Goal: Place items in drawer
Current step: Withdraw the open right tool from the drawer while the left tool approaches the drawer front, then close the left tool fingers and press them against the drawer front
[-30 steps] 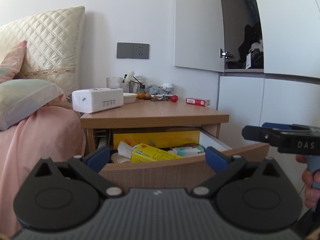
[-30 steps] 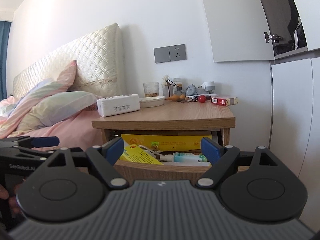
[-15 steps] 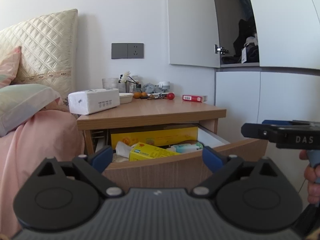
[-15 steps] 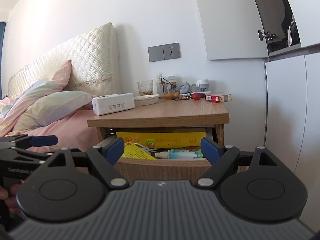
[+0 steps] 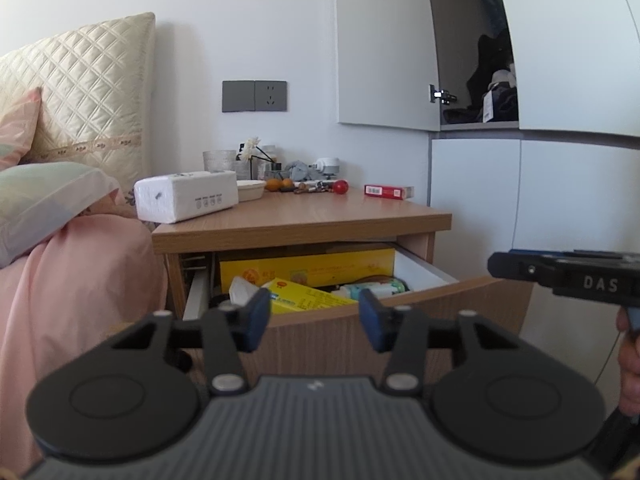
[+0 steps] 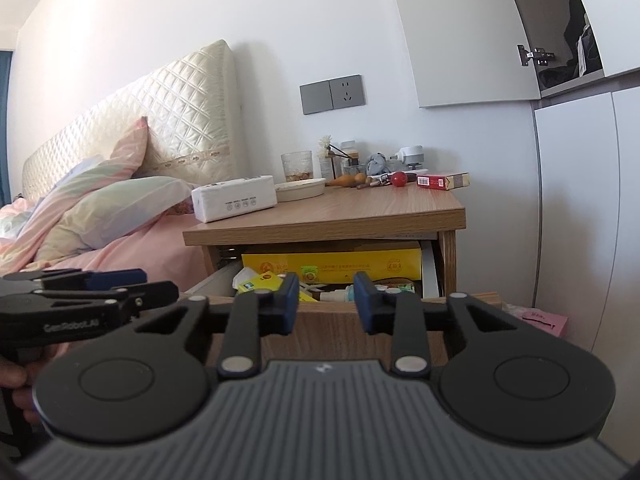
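The wooden nightstand has its drawer pulled open, with a yellow box, a long yellow carton and a tube inside. A white tissue pack, a red pack and a red ball lie on its top. My left gripper hovers in front of the drawer's front panel, its jaws closing with nothing between them. My right gripper is level with the drawer rim, also closing on nothing. Each gripper shows side-on at the edge of the other's view.
A bed with a pink cover, pillows and a quilted headboard stands left of the nightstand. White wardrobe doors rise on the right, with an upper door ajar. A bowl, a glass and small clutter crowd the back of the top. A pink item lies on the floor.
Both grippers' jaws have narrowed from wide open to a much smaller gap. Neither hand has shifted noticeably, and nothing was picked up.
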### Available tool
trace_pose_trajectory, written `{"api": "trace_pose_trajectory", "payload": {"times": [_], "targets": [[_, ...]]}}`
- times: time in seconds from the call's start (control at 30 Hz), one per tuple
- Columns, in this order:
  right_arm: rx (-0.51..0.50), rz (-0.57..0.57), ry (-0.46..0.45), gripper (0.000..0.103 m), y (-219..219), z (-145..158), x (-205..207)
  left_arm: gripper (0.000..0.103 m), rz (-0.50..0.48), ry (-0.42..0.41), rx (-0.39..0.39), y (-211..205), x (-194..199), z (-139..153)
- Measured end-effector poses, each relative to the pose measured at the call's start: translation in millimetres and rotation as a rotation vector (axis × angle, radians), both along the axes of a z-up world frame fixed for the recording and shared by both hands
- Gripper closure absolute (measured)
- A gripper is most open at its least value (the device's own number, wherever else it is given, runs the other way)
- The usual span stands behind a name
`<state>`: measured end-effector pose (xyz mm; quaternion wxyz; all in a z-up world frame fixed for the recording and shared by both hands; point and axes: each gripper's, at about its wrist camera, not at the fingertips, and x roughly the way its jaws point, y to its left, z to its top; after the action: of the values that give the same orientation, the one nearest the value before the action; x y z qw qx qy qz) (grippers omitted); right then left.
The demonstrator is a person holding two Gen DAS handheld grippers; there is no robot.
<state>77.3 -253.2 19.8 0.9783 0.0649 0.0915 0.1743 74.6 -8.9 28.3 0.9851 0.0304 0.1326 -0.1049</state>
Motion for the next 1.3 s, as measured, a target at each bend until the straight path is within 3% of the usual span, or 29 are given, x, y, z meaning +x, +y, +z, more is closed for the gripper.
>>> {"api": "trace_pose_trajectory", "payload": {"times": [0.13,0.43,0.8,1.0,1.3], "targets": [[0.001,0.0,-0.008,0.079,0.8,-0.4,-1.7,0.065,0.012,0.0,-0.01,2.5,0.3,0.4],[0.004,0.007,0.007,0.083,3.9,-2.7,-2.6,0.083,-0.003,-0.001,-0.017,0.6,-1.6,0.2],[0.04,-0.051,0.067,0.083,-0.5,-10.7,2.8,0.085,-0.041,0.023,0.025,-8.1,-0.8,-5.8],[0.02,-0.071,0.048,0.083,1.9,-12.4,0.5,0.086,-0.017,0.038,0.02,-5.0,3.0,-7.9],[0.028,-0.068,0.114,0.083,3.1,-20.8,9.6,0.092,0.027,0.068,0.036,-2.9,10.7,-13.5]]}}
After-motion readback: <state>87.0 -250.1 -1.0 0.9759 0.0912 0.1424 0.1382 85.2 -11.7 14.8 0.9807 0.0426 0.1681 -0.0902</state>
